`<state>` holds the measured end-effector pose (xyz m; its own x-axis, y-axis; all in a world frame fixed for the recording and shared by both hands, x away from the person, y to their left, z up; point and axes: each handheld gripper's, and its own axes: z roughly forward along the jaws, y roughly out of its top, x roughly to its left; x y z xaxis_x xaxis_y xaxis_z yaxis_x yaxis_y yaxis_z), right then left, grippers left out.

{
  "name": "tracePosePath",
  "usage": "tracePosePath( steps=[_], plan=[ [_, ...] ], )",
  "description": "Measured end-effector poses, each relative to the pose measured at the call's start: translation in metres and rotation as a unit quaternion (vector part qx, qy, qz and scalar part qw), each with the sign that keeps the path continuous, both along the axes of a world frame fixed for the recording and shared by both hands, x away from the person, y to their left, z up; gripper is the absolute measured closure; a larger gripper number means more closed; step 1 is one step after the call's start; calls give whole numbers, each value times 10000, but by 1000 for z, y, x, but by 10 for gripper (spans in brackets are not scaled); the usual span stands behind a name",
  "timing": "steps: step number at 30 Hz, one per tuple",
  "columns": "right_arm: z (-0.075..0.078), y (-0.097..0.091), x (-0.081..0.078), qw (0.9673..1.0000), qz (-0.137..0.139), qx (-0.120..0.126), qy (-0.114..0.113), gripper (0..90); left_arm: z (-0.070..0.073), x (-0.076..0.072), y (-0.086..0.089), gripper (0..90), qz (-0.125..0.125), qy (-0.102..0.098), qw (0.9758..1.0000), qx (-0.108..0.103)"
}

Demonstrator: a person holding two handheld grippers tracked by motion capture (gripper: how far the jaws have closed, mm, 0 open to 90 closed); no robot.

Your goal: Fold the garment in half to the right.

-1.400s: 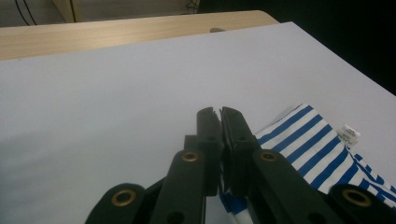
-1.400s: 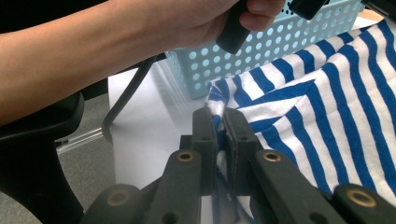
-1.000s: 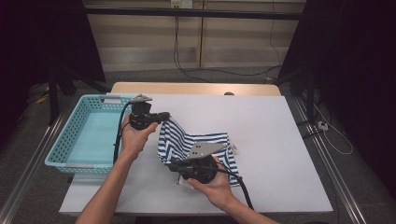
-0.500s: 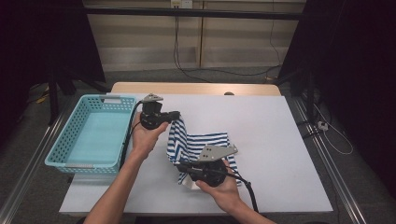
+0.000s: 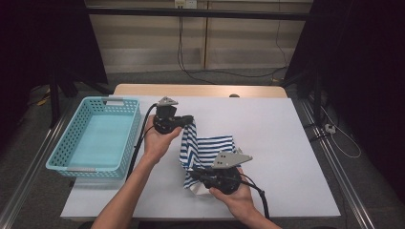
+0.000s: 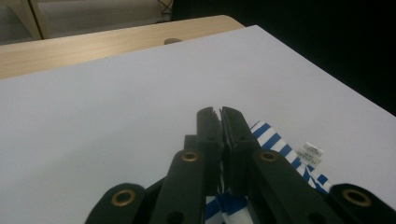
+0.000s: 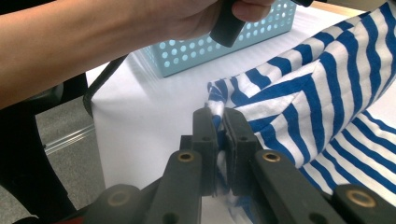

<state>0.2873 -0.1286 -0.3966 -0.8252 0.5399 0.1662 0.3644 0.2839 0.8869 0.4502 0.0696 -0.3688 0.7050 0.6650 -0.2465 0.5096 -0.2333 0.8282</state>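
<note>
Both grippers, left gripper [image 5: 189, 119] and right gripper [image 5: 195, 172], pinch the striped cloth's [image 5: 210, 148] edges above bare table [image 5: 286, 143].

We see the counter [image 5: 296, 143] carrying everything; the basket [image 5: 95, 138] sits on its left part, its far edge near the counter's back; just right of the basket comes the left gripper [image 5: 189, 119], raised above the counter; the cloth [image 5: 210, 148] hangs from its jaws and runs down to the counter's middle, nearer our side; the right gripper [image 5: 195, 172] lies in front of the left one, at the cloth's near edge, its jaws pointing left; a tag [image 6: 312, 152] lies on the counter beside the cloth in the left gripper view; right of the cloth we find bare counter; the floor lies beyond the back edge.
</note>
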Motion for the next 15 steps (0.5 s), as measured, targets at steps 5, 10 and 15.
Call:
tracePosePath(
  steps=[5, 10, 15],
  plan=[
    [1, -8, 0, 9999, -102, -1, -8, 851, -2, 4, -9, 871, -19, 37, 10000, -32],
    [-3, -14, 0, 9999, -145, -10, 64, 851, -7, 4, -17, 871, -51, 70, 10000, 3],
    [-7, -20, 0, 9998, -177, -86, 92, 850, -11, 6, -25, 871, -128, 150, 9998, 44]
  ],
)
